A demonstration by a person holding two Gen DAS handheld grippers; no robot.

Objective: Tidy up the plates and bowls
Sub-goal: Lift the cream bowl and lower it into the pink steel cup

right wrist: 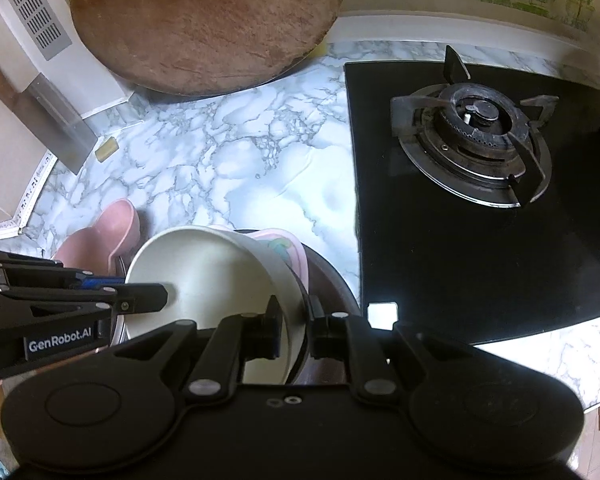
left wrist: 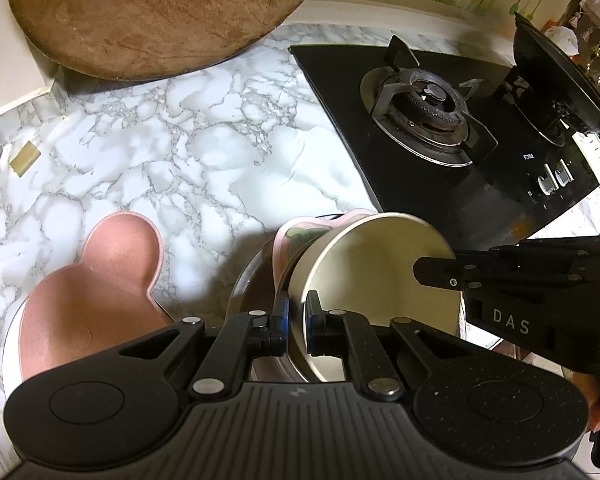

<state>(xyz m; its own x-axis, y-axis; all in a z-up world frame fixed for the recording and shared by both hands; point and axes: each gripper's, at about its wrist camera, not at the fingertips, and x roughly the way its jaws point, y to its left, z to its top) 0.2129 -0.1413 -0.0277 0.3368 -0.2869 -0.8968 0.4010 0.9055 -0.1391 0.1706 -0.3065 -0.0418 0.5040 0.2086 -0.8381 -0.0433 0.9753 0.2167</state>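
Marble-patterned counter (left wrist: 204,152), kitchen setting. Left gripper (left wrist: 297,322): jaws nearly closed, clamped on the near rim of the cream bowl (left wrist: 364,264). Right gripper (right wrist: 293,330): also narrowed onto this bowl's rim, one finger inside, one outside the wall. Bowl tilted, resting in a metal pot (left wrist: 256,280) alongside a pink patterned dish (right wrist: 286,250). Left of it, a pink bear-shaped plate (left wrist: 96,280) lies on the counter. Far right: black gas hob (right wrist: 480,208). Far left: round wooden board (left wrist: 152,12) leaning at the wall.
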